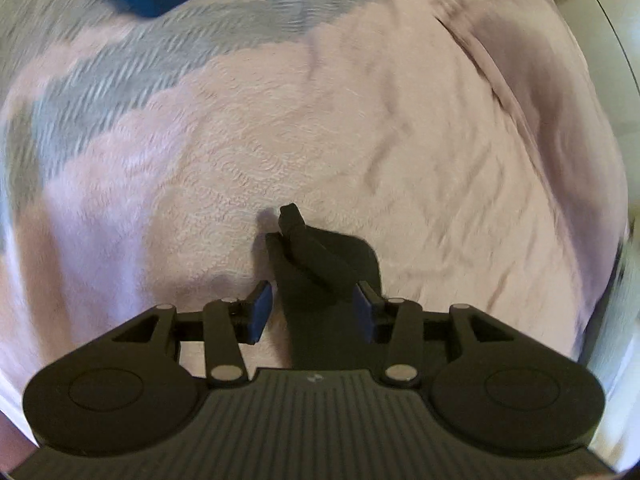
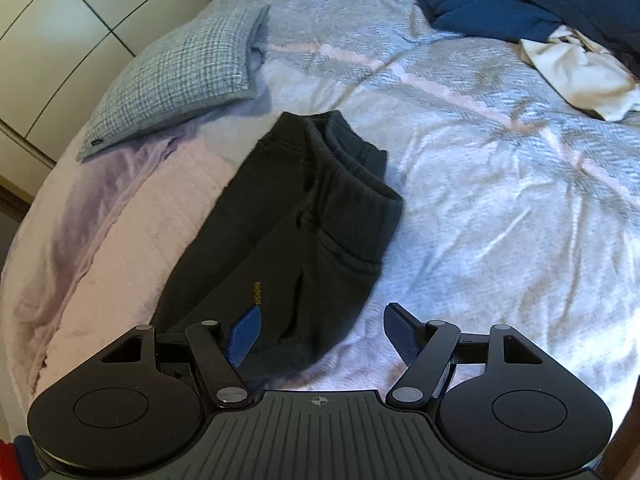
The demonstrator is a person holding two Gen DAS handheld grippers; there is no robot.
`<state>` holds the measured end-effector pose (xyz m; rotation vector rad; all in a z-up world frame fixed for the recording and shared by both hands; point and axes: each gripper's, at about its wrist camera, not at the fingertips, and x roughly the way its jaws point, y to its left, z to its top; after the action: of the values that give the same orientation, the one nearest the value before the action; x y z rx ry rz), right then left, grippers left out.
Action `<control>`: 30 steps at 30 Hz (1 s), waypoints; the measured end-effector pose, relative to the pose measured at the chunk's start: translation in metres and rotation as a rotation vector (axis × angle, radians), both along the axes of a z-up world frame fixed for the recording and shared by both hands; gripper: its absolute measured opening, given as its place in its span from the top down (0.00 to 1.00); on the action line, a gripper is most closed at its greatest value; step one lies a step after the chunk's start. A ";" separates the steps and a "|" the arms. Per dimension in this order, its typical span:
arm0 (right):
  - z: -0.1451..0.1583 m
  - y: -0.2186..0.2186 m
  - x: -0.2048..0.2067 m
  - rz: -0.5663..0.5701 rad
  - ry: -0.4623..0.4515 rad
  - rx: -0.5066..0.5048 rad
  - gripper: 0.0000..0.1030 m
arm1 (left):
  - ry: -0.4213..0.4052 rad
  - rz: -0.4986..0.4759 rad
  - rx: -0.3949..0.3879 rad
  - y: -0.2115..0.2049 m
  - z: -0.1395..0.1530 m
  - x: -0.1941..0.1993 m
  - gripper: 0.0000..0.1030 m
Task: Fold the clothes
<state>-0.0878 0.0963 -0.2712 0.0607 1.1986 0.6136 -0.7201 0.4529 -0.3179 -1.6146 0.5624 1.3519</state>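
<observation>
the left gripper (image 1: 314, 312) points steeply down at the pink bedspread (image 1: 200, 184). its blue pads (image 1: 260, 312) stand apart. a corner of the dark garment (image 1: 320, 264) lies between them and runs ahead of the fingertips, close against the right-hand pad; the left-hand pad is clear of the cloth. whether the right-hand pad touches the cloth cannot be told. this view is blurred towards the edges.

the right gripper (image 2: 318, 334) also points down, jaws spread wide. its left blue pad (image 2: 242, 336) sits over the near end of the dark garment (image 2: 288, 220); its right pad hangs over bare grey-striped bedding (image 2: 500, 200). neither pad presses on anything.

position of the task item: the dark garment lies lengthwise on the bed, straight ahead of the right gripper and slightly to its left. the ribbed waistband is at the far end. a small yellow mark shows on the cloth just ahead of the left pad.

further items, relative to the right gripper:
- checked pillow (image 2: 180, 76): ahead, to the left, near the bed edge.
- blue clothes (image 2: 520, 4): far ahead, to the right.
- white cloth (image 2: 580, 76): just beside the blue clothes, touching them.
</observation>
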 end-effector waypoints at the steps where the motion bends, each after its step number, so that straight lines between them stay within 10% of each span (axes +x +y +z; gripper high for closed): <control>1: 0.000 0.002 0.000 0.010 -0.001 0.002 0.30 | -0.026 0.026 0.001 0.001 -0.003 -0.001 0.62; 13: -0.015 -0.002 0.008 0.032 0.016 -0.040 0.30 | 0.009 0.081 -0.157 0.017 -0.056 0.020 0.41; 17: -0.019 -0.005 0.011 0.018 0.025 -0.047 0.30 | -0.025 0.099 -0.093 0.018 -0.053 0.020 0.84; 25: -0.010 0.002 0.015 0.022 0.014 -0.017 0.30 | 0.038 -0.151 0.378 0.041 0.064 0.066 0.87; 28: -0.009 -0.001 0.015 0.010 0.023 0.003 0.30 | 0.168 -0.227 0.361 0.042 0.061 0.074 0.80; 30: -0.012 -0.005 0.013 -0.005 0.036 0.019 0.30 | 0.267 -0.219 0.203 0.044 0.036 0.067 0.78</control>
<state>-0.0744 0.0913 -0.2828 0.0913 1.2275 0.6223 -0.6535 0.4970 -0.2821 -1.1817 0.7139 1.4179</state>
